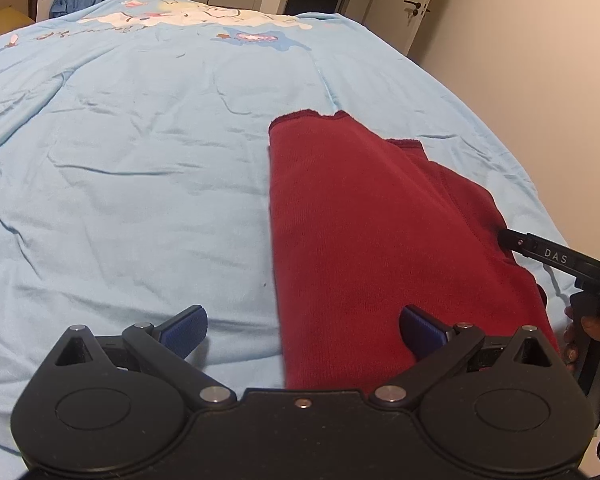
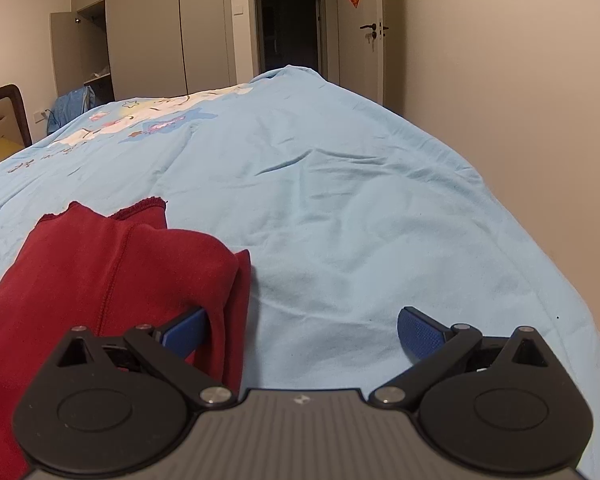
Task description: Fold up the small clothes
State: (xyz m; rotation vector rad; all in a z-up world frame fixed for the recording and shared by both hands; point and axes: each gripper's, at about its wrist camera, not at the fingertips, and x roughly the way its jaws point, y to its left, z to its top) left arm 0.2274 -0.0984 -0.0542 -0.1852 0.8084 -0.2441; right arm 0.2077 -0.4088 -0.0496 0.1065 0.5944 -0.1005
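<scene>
A dark red knitted garment lies folded lengthwise on the light blue bedspread. My left gripper is open at its near left edge; the right pad lies over the cloth, the left over the bedspread. In the right wrist view the garment is at the left. My right gripper is open at its right edge, with the left finger tucked under a raised fold. The right gripper's finger also shows against the garment's right side in the left wrist view.
The bedspread carries a cartoon print at the far end. A wall runs along the bed's right side, with a door beyond. A wardrobe and a headboard stand at the far left.
</scene>
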